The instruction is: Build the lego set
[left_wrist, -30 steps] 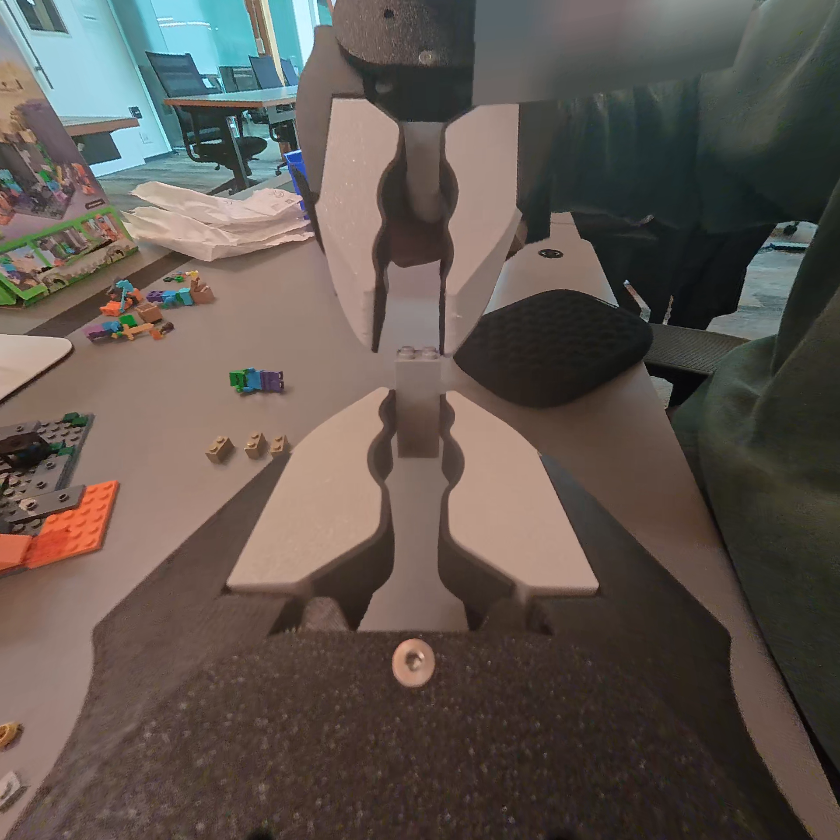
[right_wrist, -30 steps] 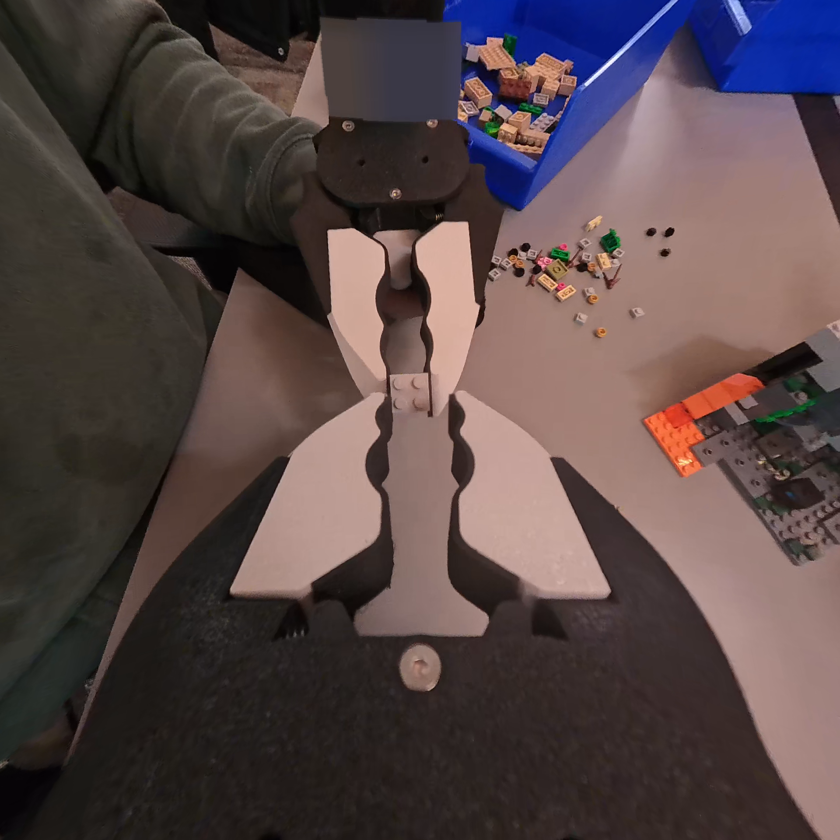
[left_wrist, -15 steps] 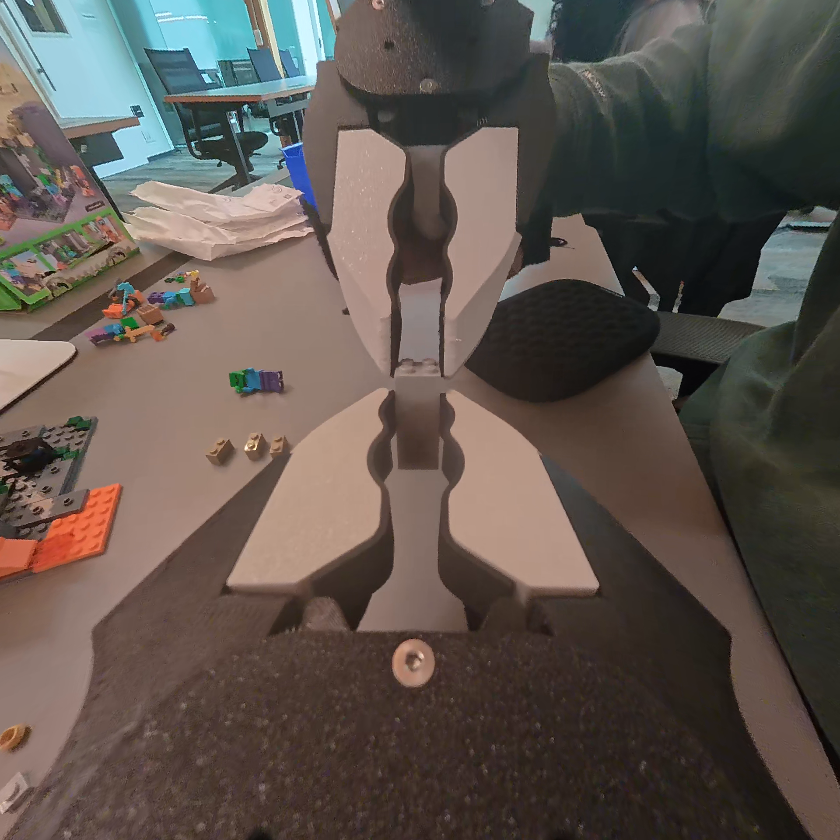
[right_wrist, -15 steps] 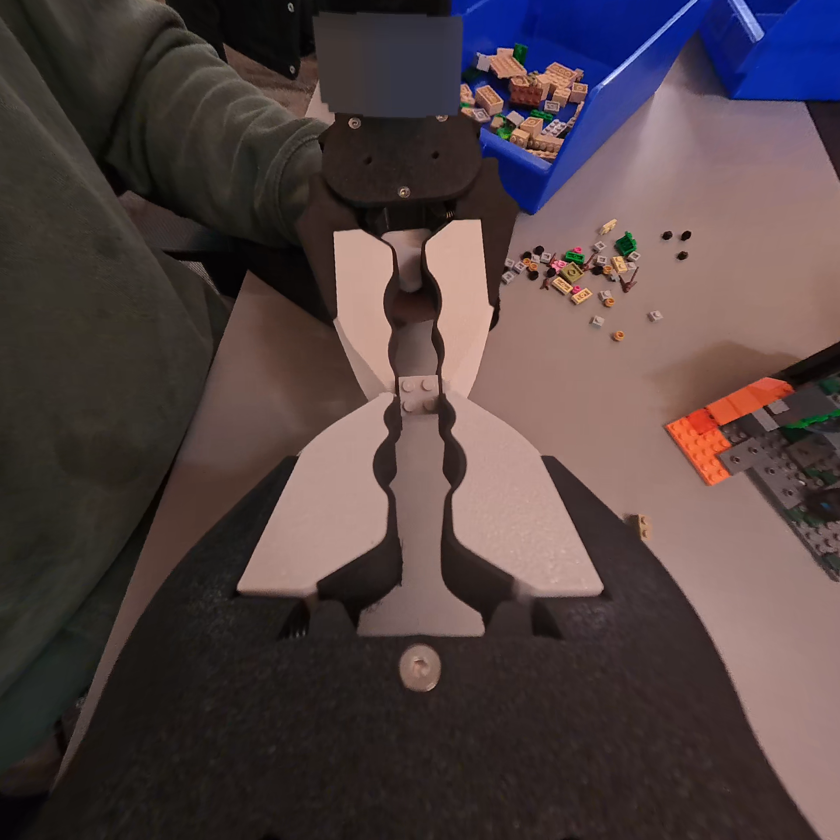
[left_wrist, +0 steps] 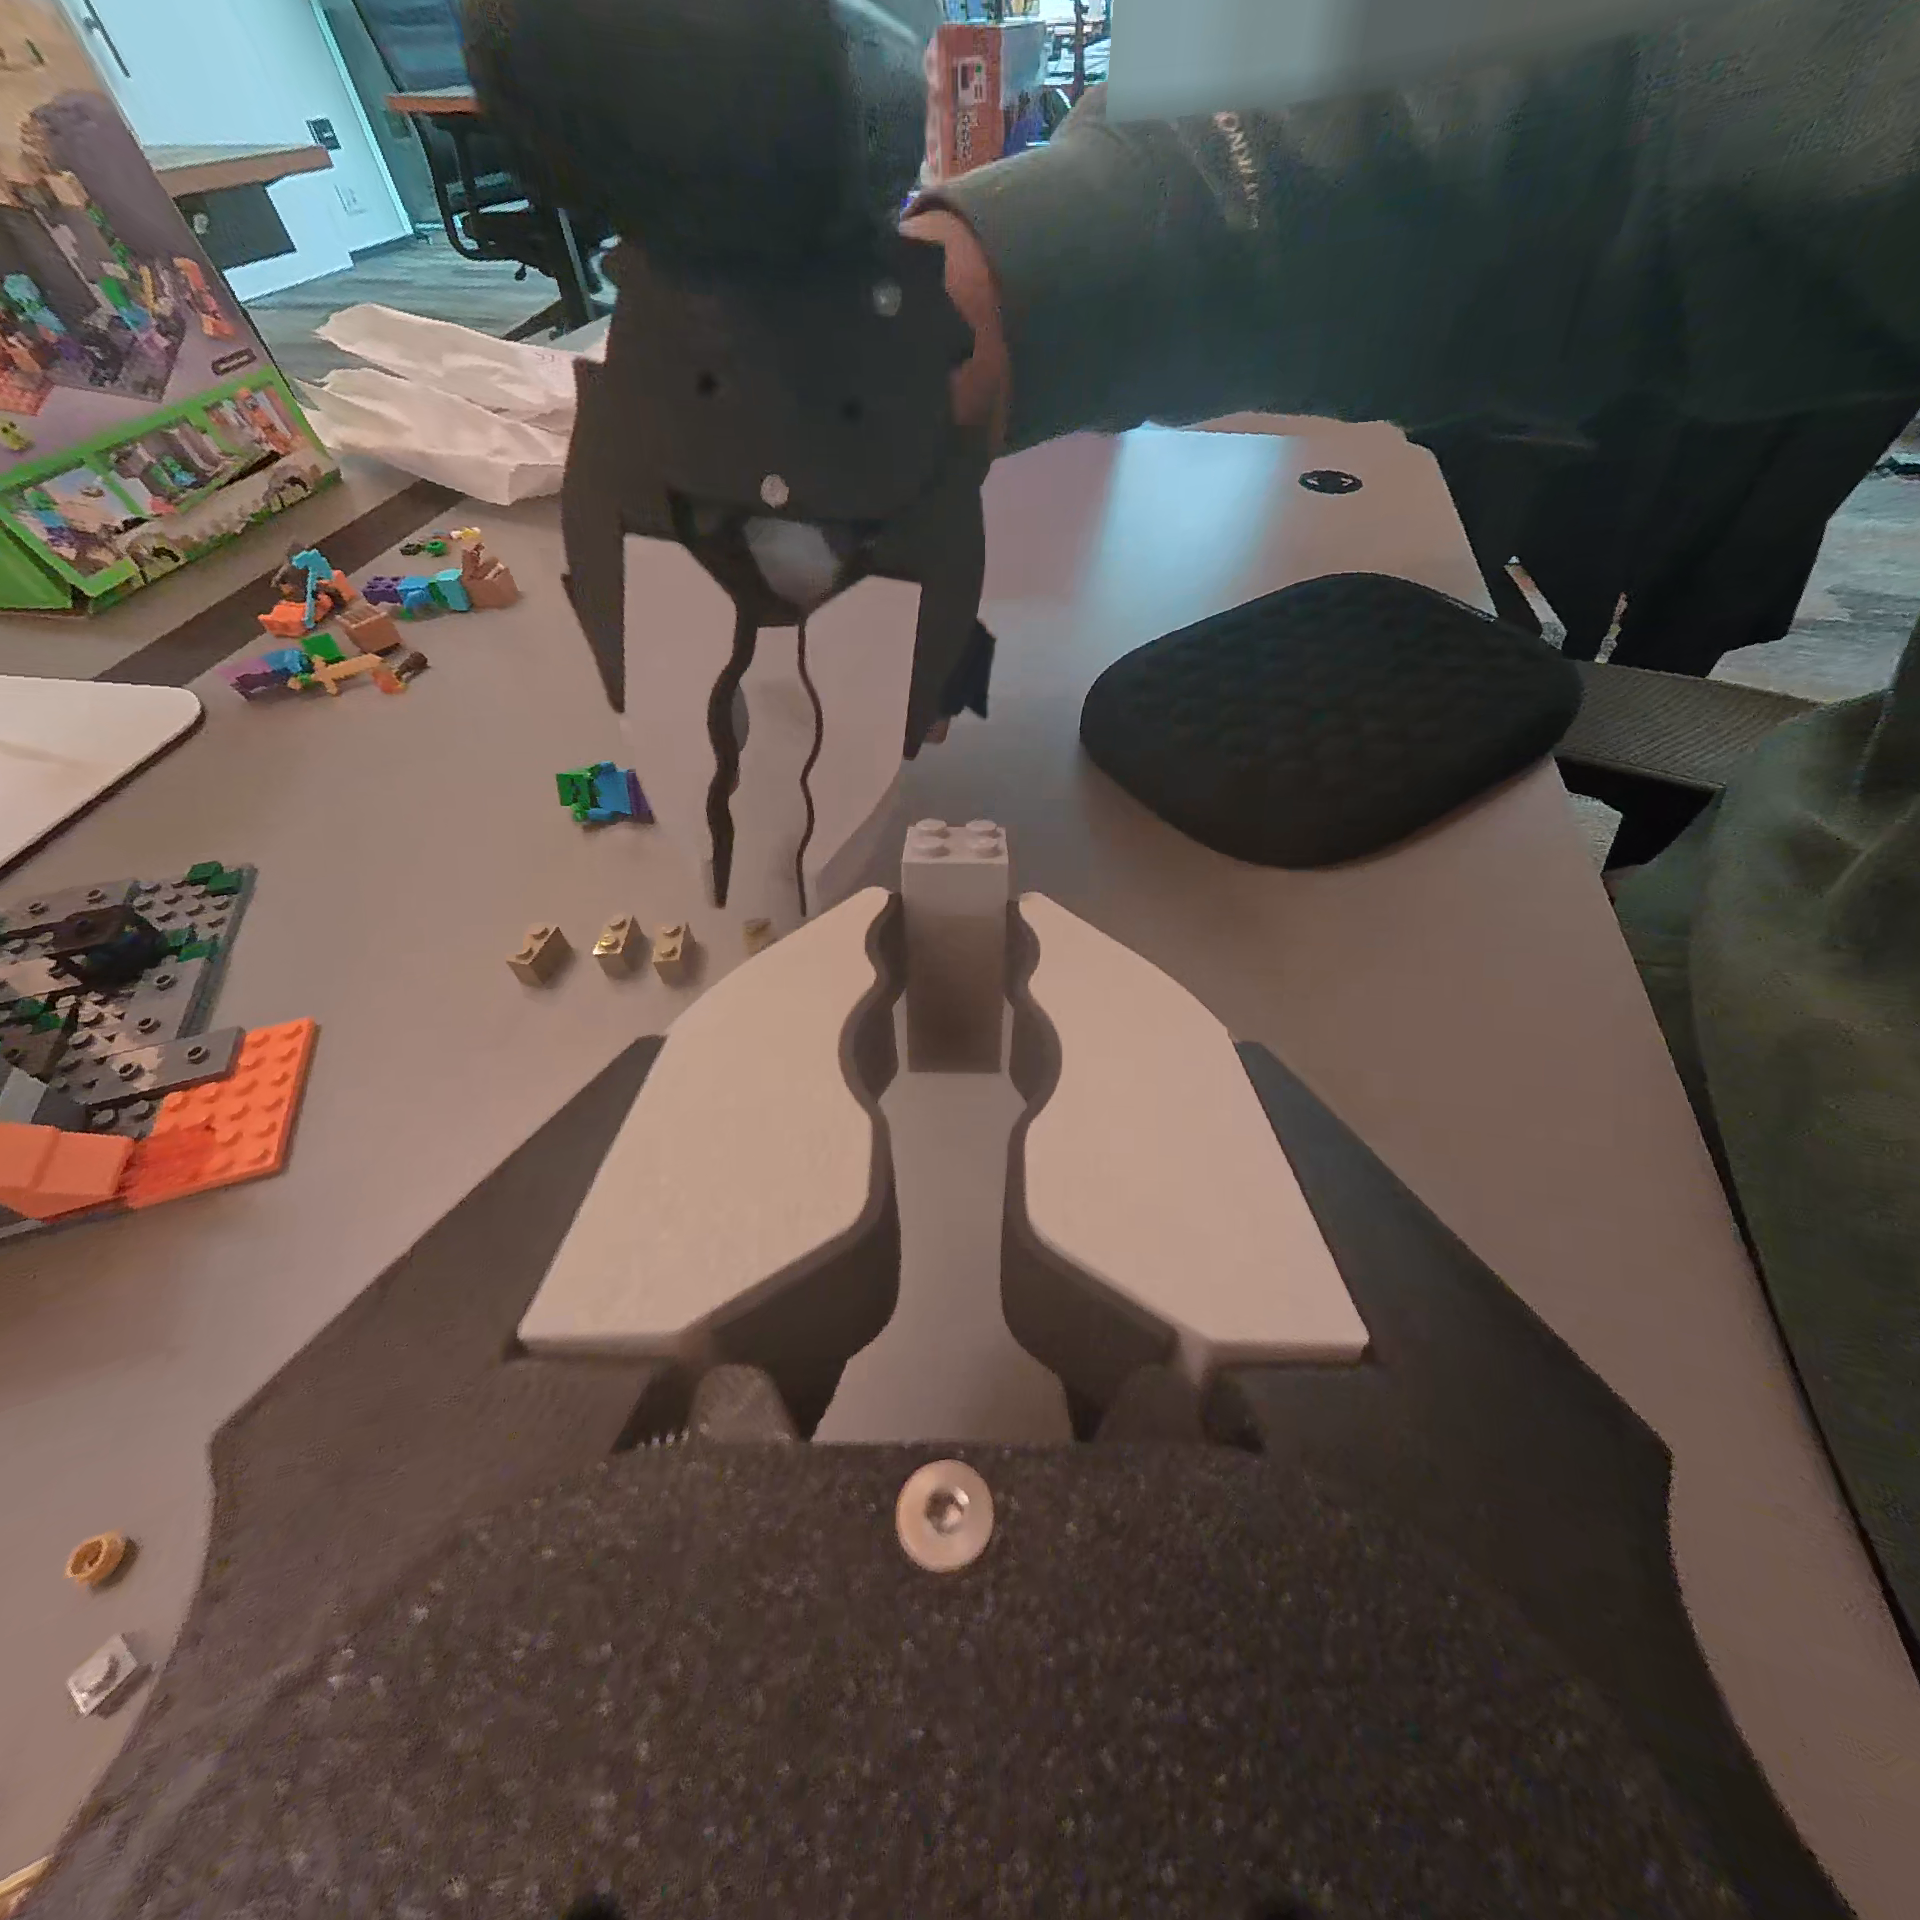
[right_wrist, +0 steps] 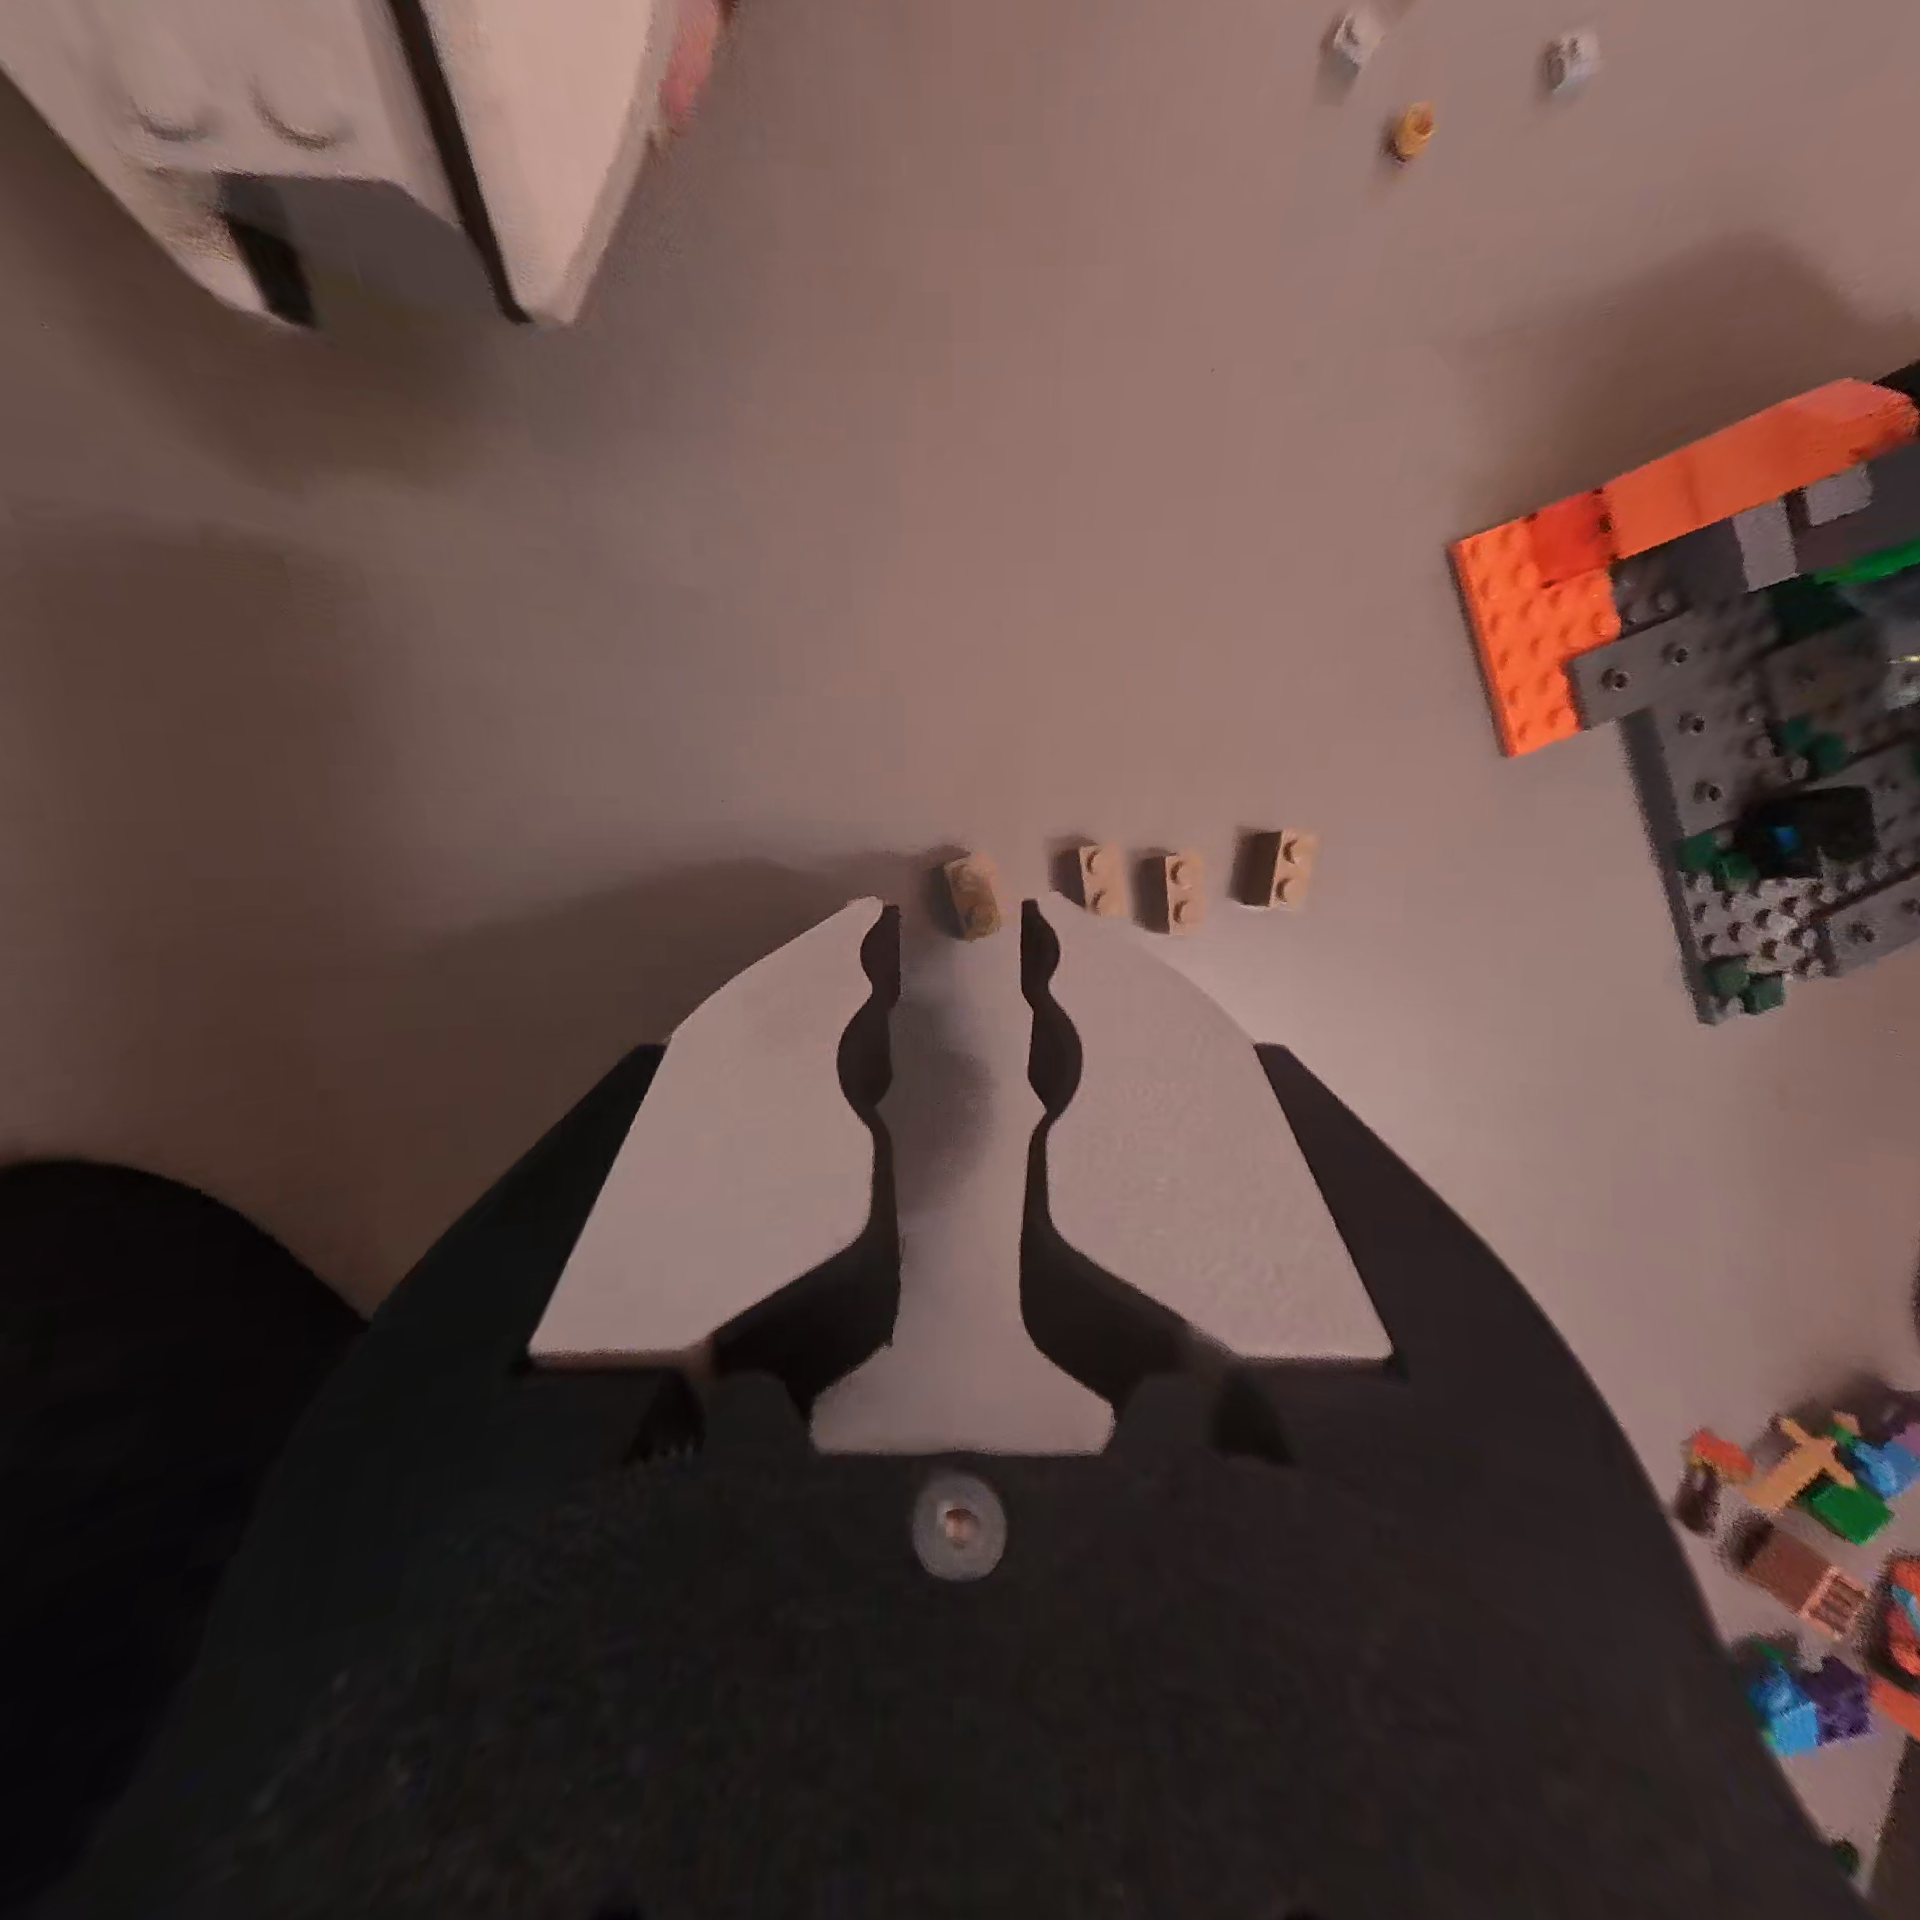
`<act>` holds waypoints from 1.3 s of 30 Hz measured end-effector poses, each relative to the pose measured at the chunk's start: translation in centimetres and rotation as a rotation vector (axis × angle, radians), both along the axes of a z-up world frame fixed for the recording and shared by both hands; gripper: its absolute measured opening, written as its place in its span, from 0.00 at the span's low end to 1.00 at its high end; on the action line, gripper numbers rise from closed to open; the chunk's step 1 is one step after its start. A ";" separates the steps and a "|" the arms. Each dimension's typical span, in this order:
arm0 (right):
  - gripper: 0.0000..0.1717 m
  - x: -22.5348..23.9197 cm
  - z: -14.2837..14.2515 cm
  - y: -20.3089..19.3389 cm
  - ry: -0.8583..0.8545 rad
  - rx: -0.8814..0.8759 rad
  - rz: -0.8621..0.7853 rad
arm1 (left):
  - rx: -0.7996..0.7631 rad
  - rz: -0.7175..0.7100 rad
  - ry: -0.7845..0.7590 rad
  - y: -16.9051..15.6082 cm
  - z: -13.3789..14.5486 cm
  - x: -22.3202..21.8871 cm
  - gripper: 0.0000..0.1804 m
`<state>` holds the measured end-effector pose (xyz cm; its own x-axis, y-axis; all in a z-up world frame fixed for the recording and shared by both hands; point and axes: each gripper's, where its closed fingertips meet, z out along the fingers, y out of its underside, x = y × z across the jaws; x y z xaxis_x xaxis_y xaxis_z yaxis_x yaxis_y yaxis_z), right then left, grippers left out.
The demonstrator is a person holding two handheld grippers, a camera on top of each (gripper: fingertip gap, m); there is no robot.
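Grey table (left_wrist: 1195,1039) is seen in the left wrist view, where a tall grey brick (left_wrist: 954,940) is clamped upright between the pads of the left gripper (left_wrist: 954,935). Beyond it, the right gripper (left_wrist: 764,883) is held tips-down over a row of tan bricks (left_wrist: 618,945). A black cushion (left_wrist: 1320,717) lies at right.

Seen from the right wrist view, the right gripper (right_wrist: 953,914) is parted and bare, just short of the nearest tan brick (right_wrist: 974,896). An orange and grey build (right_wrist: 1704,675) sits at right.

Matt plastic grey brick (left_wrist: 954,940)
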<state>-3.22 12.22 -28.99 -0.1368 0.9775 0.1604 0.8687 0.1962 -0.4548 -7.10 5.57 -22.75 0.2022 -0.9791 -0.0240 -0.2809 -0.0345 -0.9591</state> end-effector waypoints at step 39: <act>0.04 -5.3 10.0 -6.6 0.274 -0.098 0.073 | 0.030 0.076 -0.068 1.1 0.9 -0.1 0.10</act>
<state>-8.56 5.64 -18.97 -0.1718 0.9794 0.1061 0.6964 0.1969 -0.6901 -7.17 6.71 -21.86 0.2784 -0.9598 -0.0368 -0.2129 -0.0243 -0.9768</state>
